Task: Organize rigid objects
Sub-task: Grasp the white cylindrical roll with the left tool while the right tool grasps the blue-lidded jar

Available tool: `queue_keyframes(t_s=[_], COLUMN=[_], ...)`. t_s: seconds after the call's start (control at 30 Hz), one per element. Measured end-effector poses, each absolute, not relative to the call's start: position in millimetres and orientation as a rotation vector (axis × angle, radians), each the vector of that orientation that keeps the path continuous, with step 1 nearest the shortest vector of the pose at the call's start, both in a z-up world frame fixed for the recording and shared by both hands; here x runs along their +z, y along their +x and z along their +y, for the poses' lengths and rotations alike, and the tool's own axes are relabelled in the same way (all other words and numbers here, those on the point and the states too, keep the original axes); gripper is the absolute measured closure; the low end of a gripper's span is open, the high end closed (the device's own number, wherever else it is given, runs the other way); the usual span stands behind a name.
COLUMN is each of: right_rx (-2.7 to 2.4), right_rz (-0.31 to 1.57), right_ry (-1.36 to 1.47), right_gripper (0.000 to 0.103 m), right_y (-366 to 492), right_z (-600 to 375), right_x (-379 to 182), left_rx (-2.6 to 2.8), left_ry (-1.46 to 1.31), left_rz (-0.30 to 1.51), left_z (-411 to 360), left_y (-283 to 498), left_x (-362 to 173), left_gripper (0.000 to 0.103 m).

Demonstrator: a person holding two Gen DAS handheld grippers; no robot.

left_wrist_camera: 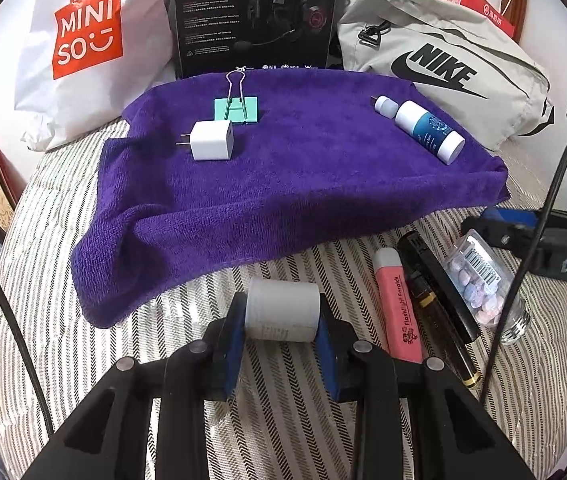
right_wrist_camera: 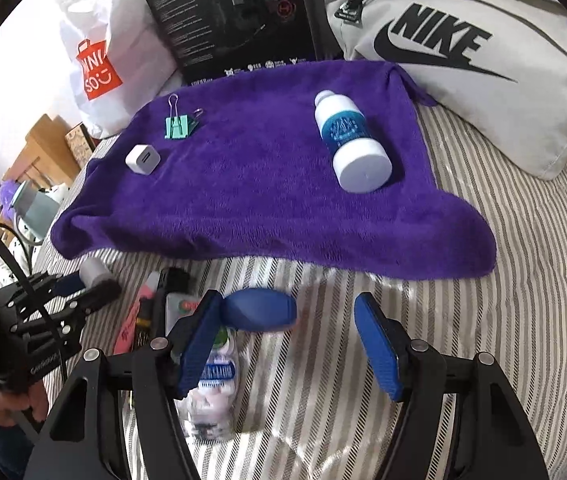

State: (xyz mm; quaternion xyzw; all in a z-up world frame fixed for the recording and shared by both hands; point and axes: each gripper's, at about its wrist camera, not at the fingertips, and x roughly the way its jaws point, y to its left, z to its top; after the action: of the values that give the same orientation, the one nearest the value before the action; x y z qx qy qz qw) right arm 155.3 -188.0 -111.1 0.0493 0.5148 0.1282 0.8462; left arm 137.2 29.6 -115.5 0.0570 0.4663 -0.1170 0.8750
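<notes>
My left gripper (left_wrist_camera: 282, 314) is shut on a white cylinder (left_wrist_camera: 282, 311), held just above the striped bed in front of the purple towel (left_wrist_camera: 283, 184). On the towel lie a white charger (left_wrist_camera: 212, 141), a teal binder clip (left_wrist_camera: 237, 109) and a white and blue bottle (left_wrist_camera: 427, 130). My right gripper (right_wrist_camera: 289, 346) is open and empty over the striped cover, with a clear pill bottle (right_wrist_camera: 213, 384) under its left finger and a blue oval object (right_wrist_camera: 259, 314) in front. The towel (right_wrist_camera: 267, 200), bottle (right_wrist_camera: 353, 142), charger (right_wrist_camera: 143, 159) and clip (right_wrist_camera: 178, 125) show beyond.
A pink flashlight (left_wrist_camera: 399, 306), a black pen-like case (left_wrist_camera: 435, 292) and the pill bottle (left_wrist_camera: 483, 280) lie on the bed at right. A MINISO bag (left_wrist_camera: 87, 36), a black box (left_wrist_camera: 255, 16) and a Nike bag (left_wrist_camera: 443, 68) line the back.
</notes>
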Motion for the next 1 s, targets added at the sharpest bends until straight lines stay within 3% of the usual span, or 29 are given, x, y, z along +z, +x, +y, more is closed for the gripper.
queue_keyframes(t_s=[0.1,0.13,0.17,1.0], right_rx=[0.266,0.277,0.288,0.338], right_rz=[1.088,1.094,1.096,1.093], right_ry=[0.069,0.054,0.039,0.0], right_gripper=[0.048,0.059,0.064,0.066], right_y=[156.9,156.3,155.0,136.7], right_z=[-180.4,-176.9,-174.0,-193.2], right_x=[-114.9,-116.5,-117.8,-97.7], left_rx=[-0.246,-0.247,-0.249,-0.249], left_ry=[0.11,0.109,0.109,0.033], left_rz=[0.972,0.97,0.97,0.935], left_z=[30.2,30.4,30.7,53.9], left_y=[137.1,136.7,136.7,126.9], left_x=[-115.3,-115.1,-114.9,-89.6], left_gripper=[0.072,0.073,0.073,0.073])
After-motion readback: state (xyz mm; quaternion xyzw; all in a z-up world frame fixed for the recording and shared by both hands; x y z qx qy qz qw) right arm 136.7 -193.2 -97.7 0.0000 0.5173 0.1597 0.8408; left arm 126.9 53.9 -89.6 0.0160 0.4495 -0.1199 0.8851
